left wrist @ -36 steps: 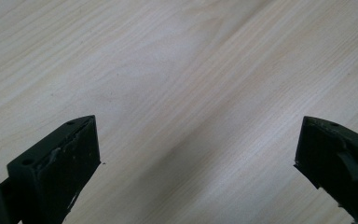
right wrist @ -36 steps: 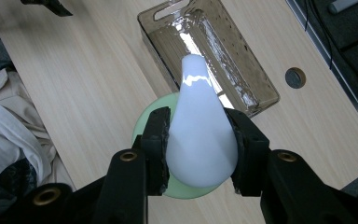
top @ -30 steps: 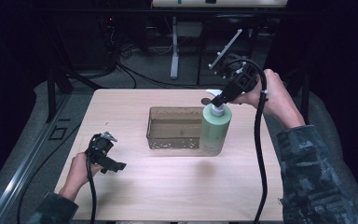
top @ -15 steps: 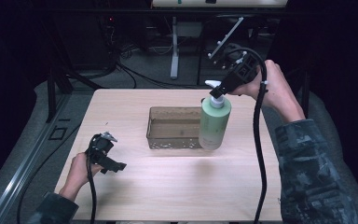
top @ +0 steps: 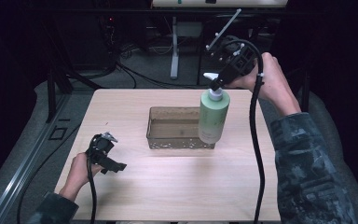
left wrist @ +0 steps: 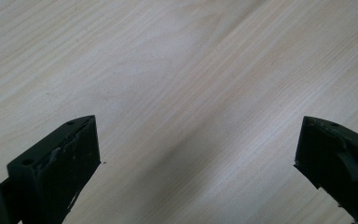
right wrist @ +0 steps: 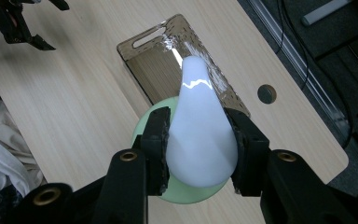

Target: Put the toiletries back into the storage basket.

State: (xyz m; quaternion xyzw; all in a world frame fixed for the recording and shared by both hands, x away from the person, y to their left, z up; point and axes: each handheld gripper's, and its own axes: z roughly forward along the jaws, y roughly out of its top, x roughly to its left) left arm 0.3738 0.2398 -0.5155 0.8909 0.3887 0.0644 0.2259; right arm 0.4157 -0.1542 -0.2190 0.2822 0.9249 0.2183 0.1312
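A pale green pump bottle (top: 213, 116) hangs upright by its white pump head (top: 213, 78), its base at the right end of a brown see-through tray (top: 168, 140). My right gripper (top: 216, 84) is shut on that pump head from the far right. In the right gripper view the black pads (right wrist: 161, 135) squeeze the white pump head (right wrist: 200, 126), with the green bottle (right wrist: 142, 133) and the tray (right wrist: 158, 60) below. My left gripper (top: 116, 165) rests low at the table's left front, open, with bare wood between its jaws (left wrist: 198, 154).
The wooden table (top: 177, 191) has free room in front of and left of the tray. A round cable hole (right wrist: 266, 93) sits near the table's far edge. Cables trail from both grippers. Stands and cables crowd the dark floor beyond the table.
The right hand has risen a little with the bottle, and the bottle's base now sits higher against the tray's right end. The left gripper has not moved.
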